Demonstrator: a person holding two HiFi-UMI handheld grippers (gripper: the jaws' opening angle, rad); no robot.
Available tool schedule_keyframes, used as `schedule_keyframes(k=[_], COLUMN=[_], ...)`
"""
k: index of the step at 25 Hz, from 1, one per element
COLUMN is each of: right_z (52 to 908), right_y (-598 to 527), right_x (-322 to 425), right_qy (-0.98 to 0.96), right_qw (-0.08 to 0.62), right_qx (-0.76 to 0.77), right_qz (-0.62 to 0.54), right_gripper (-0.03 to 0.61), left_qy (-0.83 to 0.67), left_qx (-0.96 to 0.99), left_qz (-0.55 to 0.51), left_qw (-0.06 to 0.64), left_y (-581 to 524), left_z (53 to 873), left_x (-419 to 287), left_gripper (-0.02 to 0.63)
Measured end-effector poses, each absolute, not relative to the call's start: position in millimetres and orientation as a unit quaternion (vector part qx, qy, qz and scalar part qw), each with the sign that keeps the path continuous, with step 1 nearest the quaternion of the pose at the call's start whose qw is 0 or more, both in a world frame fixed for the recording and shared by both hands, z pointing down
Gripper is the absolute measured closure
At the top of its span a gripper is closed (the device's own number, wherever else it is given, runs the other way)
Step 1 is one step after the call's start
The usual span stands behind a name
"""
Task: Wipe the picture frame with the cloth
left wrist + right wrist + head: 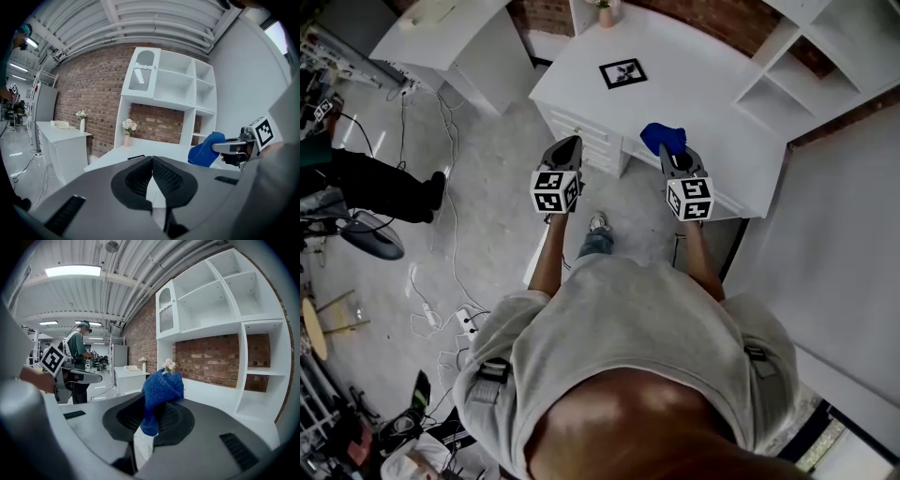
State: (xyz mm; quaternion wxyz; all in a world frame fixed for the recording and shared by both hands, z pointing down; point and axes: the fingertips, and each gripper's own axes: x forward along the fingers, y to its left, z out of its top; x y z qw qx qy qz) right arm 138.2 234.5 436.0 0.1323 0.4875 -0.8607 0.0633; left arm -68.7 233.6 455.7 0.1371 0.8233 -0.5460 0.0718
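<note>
Blue knitted cloth [161,387] pinched in the right gripper [151,420], bunched above its jaw tips, over the white desk [703,103], left gripper [152,164] closed on nothing, black picture frame [622,73] flat further back on the desk

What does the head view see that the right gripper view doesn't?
Only the head view shows the picture frame, lying flat on the white desk. Only the right gripper view shows the ceiling light. Both show the blue cloth pinched in the right gripper, and the left gripper beside it, empty with its fingers together.
</note>
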Motion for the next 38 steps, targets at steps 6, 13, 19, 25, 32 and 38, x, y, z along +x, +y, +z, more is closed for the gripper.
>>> schedule_keyframes(k=[6,13,19,25,32,38], right_z=[424,413,412,418,441,450], right_y=[165,99,55,37,47,55], right_x=[118,88,66,54,64,69], right_qy=[-0.858,-0.852,-0.849,-0.842,-0.829,-0.828], right_qw=[0.125,0.118,0.112,0.118,0.133,0.144], right_qx=[0.495,0.508,0.514,0.524,0.539,0.537], right_qz=[0.057,0.048,0.043,0.046,0.069,0.078], right_gripper=[0.523,0.523,0.523,0.523,0.523,0.523], left_qy=[-0.539,-0.533,-0.53,-0.518,-0.495,-0.489], left_qx=[0.83,0.835,0.839,0.846,0.856,0.858], left_qz=[0.061,0.053,0.048,0.049,0.057,0.063], left_qw=[0.13,0.122,0.113,0.116,0.134,0.147], left_y=[161,93,46,20,19,25], left_z=[443,435,431,438,458,470], left_x=[-86,-119,-142,-153,-136,-126], left_gripper=[0.598,0.598,0.598,0.598,0.598,0.598])
